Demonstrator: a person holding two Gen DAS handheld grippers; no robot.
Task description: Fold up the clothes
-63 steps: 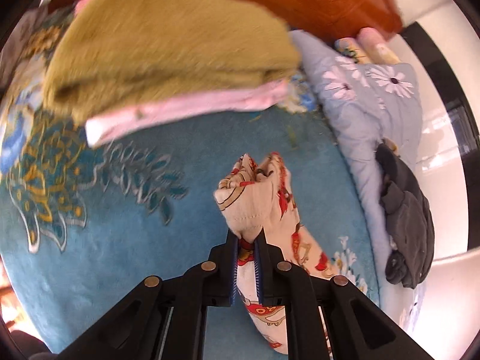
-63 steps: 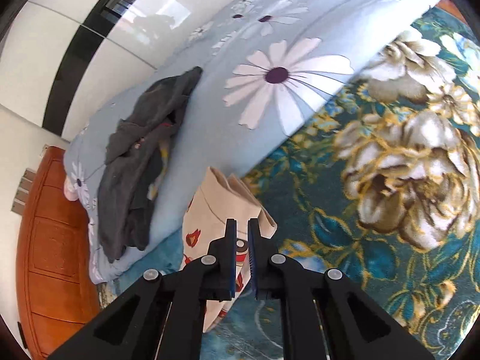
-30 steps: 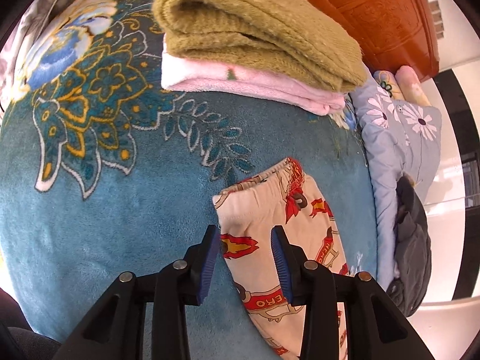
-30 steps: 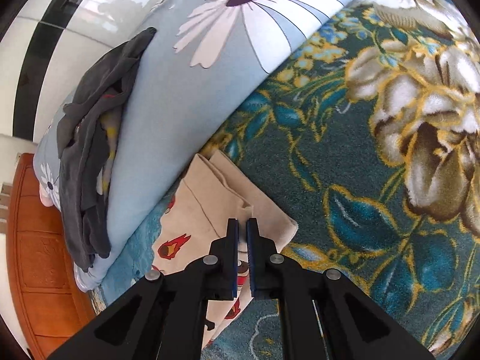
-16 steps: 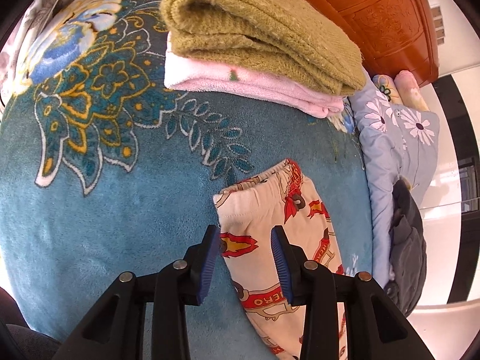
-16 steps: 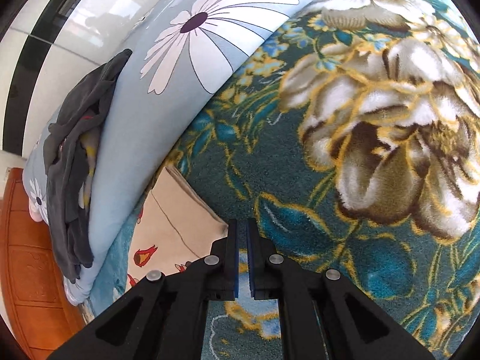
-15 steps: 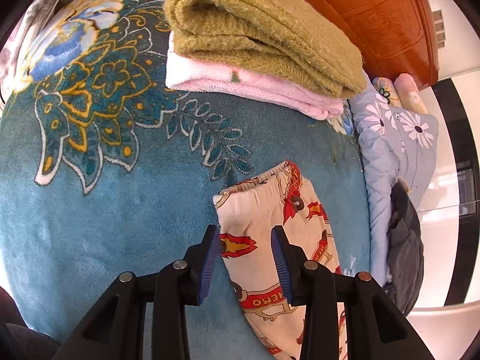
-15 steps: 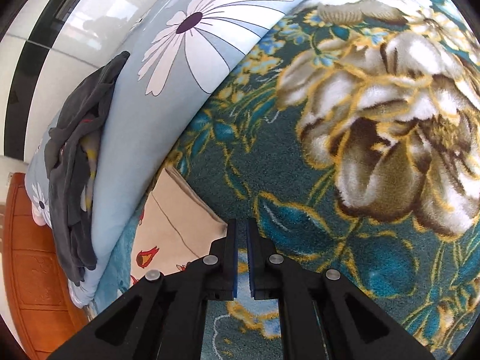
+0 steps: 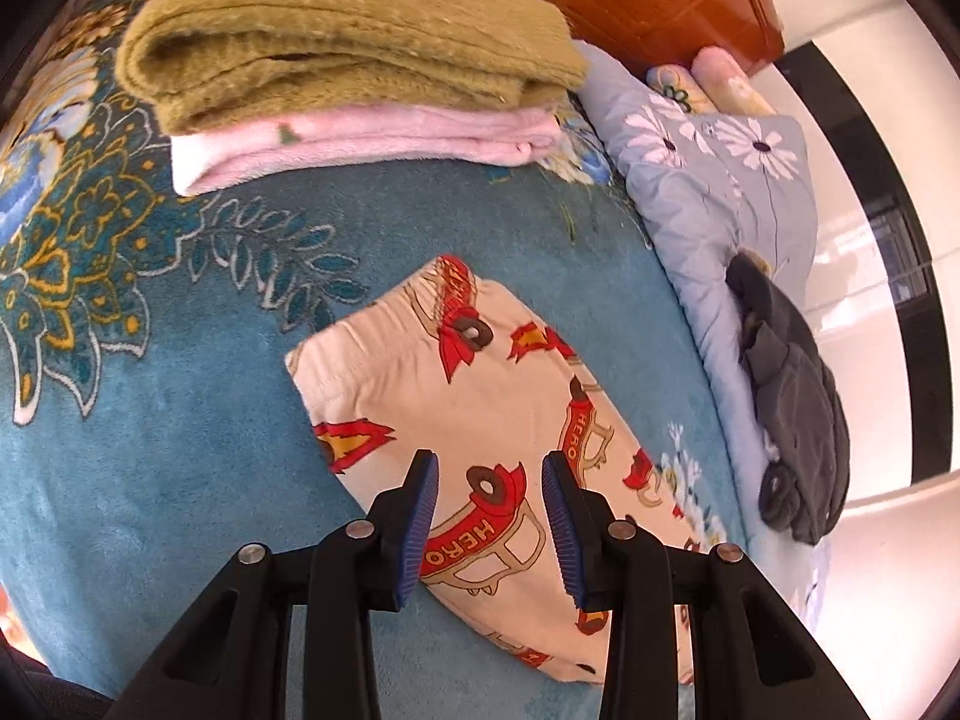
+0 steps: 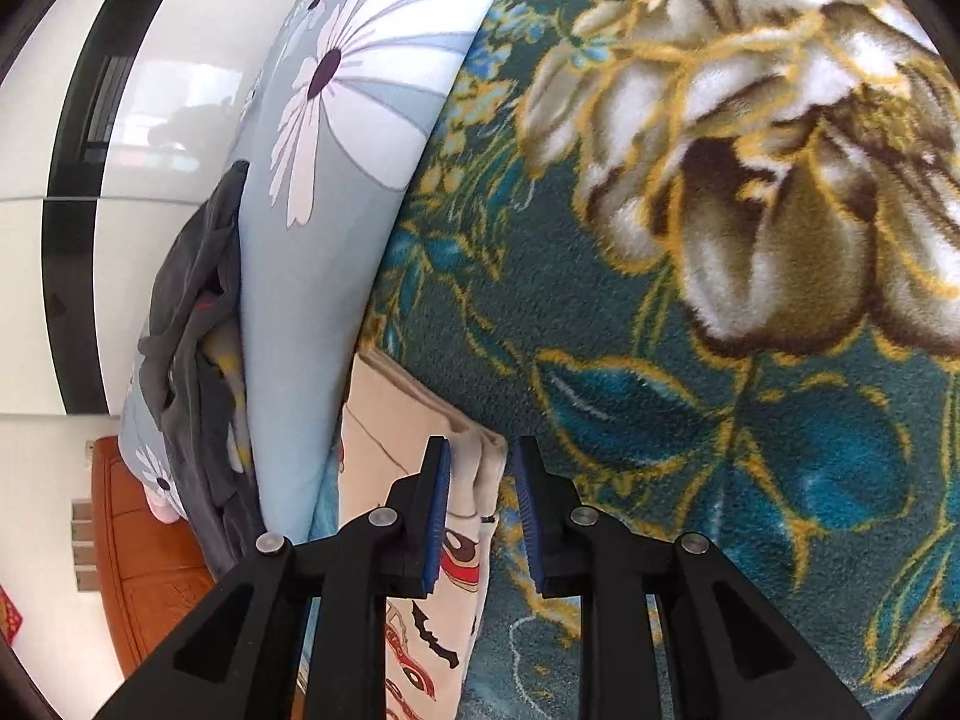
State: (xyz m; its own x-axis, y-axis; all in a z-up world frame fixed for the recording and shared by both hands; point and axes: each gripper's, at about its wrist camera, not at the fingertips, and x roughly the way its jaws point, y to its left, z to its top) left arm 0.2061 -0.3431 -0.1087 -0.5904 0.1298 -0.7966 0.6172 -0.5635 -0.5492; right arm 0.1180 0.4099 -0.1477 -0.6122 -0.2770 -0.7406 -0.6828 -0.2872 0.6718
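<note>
Printed pants (image 9: pixel 480 396) now lie flat, released, with left gripper (image 9: pixel 489 516) and right gripper (image 10: pixel 480 501) both spread.

Left gripper (image 9: pixel 489 471): jaws spread wide, nothing between the blue ribbed pads (image 9: pixel 420 516), both black fingers pointing forward and slightly down, hanging low with the tips level. Right gripper (image 10: pixel 480 456): jaws parted with a narrower gap than the left, pads (image 10: pixel 437 510) clamping nothing, fingers pointing forward and down, low. No hand or arm visible in either wrist view.
</note>
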